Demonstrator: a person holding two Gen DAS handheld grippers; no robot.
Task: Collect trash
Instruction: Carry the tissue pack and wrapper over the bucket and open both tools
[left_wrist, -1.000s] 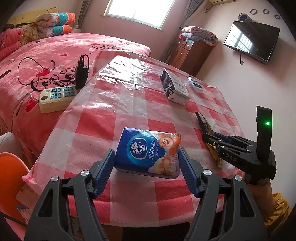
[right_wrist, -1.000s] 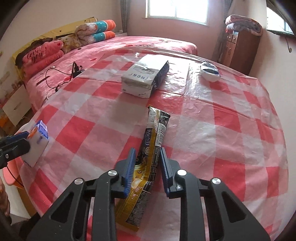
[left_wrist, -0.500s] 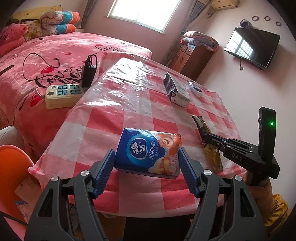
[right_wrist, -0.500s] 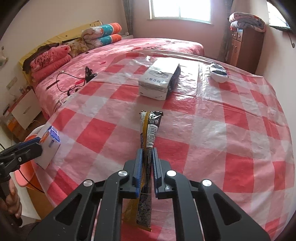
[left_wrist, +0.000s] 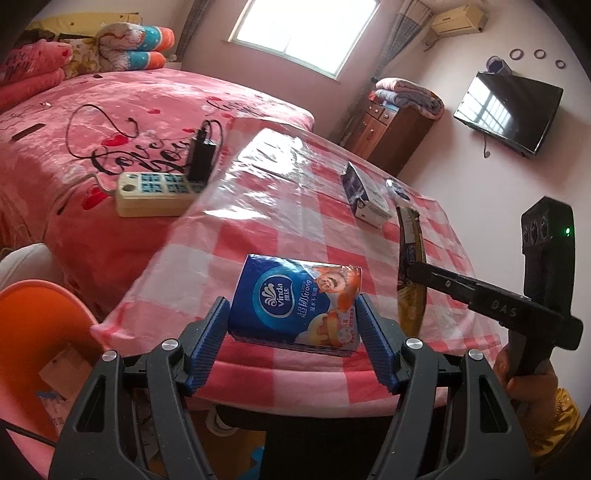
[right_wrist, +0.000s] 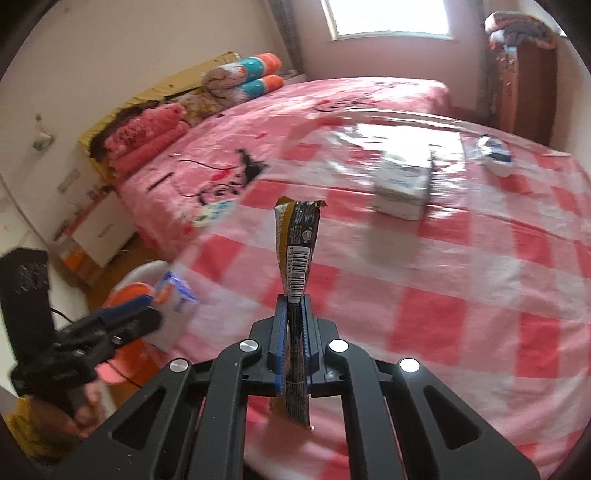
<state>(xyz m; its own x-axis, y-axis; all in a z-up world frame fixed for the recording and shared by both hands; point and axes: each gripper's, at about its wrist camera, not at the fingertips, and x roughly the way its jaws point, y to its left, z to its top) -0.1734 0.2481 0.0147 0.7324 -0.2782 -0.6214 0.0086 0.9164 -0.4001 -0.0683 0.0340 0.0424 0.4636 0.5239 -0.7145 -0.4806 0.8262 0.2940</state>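
My left gripper (left_wrist: 291, 308) is shut on a blue Vinda tissue pack (left_wrist: 280, 291), held in the air at the near edge of the checked table (left_wrist: 295, 221). In the right wrist view the same pack (right_wrist: 177, 295) hangs past the table's left edge, over an orange bin (right_wrist: 129, 354). My right gripper (right_wrist: 294, 301) is shut on a long black and gold snack wrapper (right_wrist: 297, 236), which stands up off the cloth. From the left wrist view, that wrapper (left_wrist: 410, 236) is pinched at the tip of the right gripper (left_wrist: 412, 271).
A white and dark box (left_wrist: 364, 199) and a small white and blue object (left_wrist: 397, 188) lie at the table's far side. A power strip (left_wrist: 155, 192) with a charger sits on the pink bed. The orange bin (left_wrist: 37, 314) stands at the lower left, with paper inside.
My right gripper shut on the wrapper and lifted it off the table. My left gripper drew back with the tissue pack past the table's edge, towards the orange bin.
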